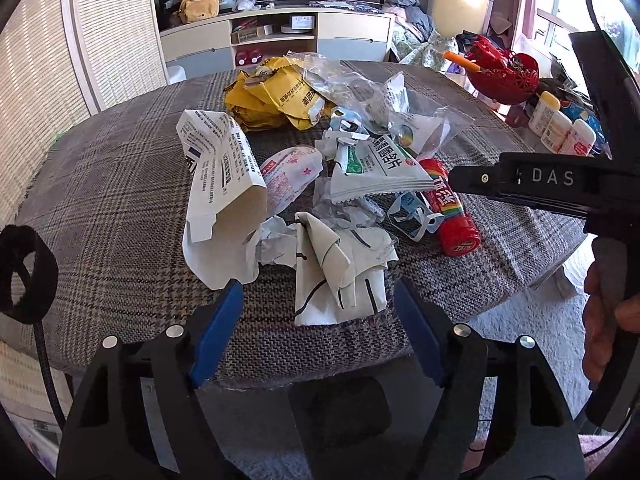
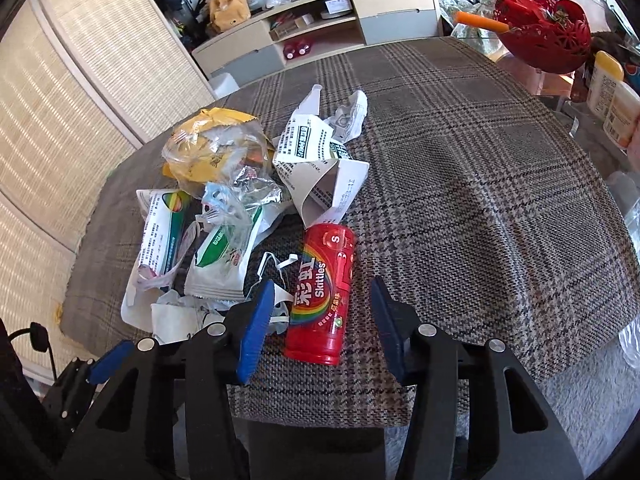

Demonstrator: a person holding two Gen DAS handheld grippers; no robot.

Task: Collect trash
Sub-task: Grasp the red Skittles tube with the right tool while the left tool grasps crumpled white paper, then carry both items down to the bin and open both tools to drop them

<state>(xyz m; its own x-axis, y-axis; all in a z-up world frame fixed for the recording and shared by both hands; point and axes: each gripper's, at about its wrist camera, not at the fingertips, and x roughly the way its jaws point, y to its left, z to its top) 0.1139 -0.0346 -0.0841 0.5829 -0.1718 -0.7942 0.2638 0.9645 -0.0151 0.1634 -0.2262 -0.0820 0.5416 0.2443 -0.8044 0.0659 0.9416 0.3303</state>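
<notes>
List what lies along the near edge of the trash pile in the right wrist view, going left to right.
Crumpled white paper → white-and-green sachet → thin white plastic strip → red Skittles tube → bare plaid tablecloth. The right claw stands open around the tube's near end.

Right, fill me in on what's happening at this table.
A person holding two grippers is clearing litter off a plaid-covered table. The right gripper is open, its fingers either side of a red Skittles tube lying on its side, not yet grasped. The left gripper is also open, just short of a crumpled white paper. The rest of the wrapper pile sits untouched.
</notes>
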